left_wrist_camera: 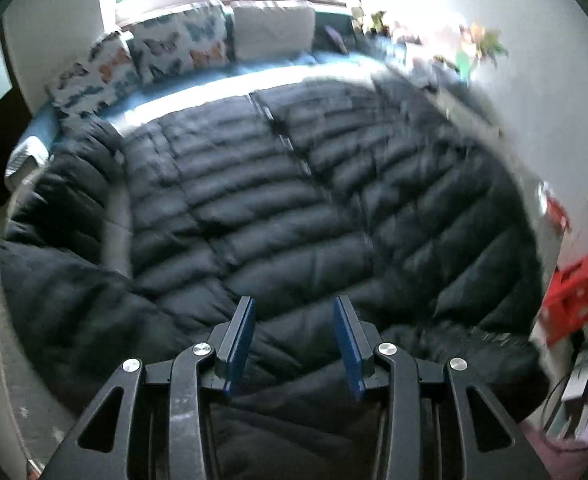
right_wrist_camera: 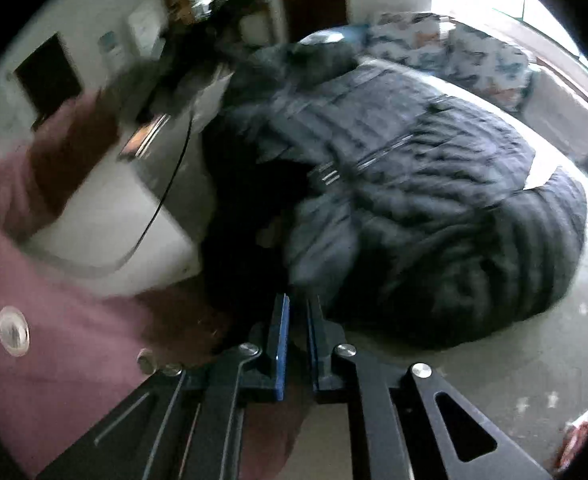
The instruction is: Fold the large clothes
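Your left gripper [left_wrist_camera: 294, 316] hangs half open above the near edge of the black puffer jacket [left_wrist_camera: 286, 184], gripping nothing. The jacket lies spread on the bed [left_wrist_camera: 214, 88], its far right side smeared by blur. Your right gripper [right_wrist_camera: 297, 312] is nearly closed; blur hides whether cloth sits between its pads. A pink sleeve [right_wrist_camera: 54, 320] blocks that view's left

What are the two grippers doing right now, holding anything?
Left gripper: open, empty, over the black puffer jacket.
Right gripper: shut; no fabric visible between its fingers.
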